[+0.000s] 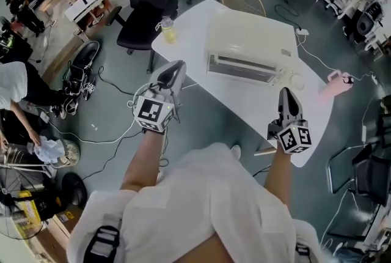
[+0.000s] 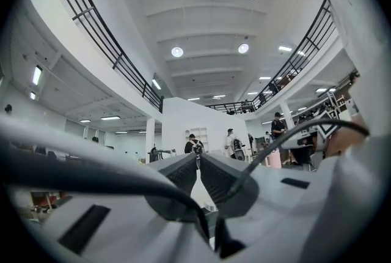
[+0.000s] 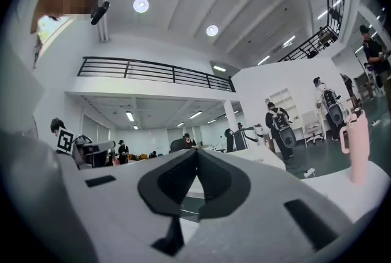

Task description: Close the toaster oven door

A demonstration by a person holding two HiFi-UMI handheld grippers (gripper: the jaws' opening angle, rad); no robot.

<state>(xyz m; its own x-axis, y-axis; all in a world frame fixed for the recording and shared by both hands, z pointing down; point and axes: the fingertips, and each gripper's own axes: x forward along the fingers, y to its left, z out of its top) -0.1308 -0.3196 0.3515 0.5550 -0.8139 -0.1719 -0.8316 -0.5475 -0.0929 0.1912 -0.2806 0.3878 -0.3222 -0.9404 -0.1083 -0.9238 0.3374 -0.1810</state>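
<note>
Now left tool (image 1: 176,67) and right tool (image 1: 286,93) hover shut.

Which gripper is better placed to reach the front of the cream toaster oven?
Right, probably: the right gripper hovers before the front of the cream toaster oven; the left gripper is off to one side.

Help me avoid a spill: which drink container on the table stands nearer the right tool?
The pink tumbler, at the table's right edge past the toaster oven. The yellow jar stands at the far left corner, nearer the left tool.
</note>
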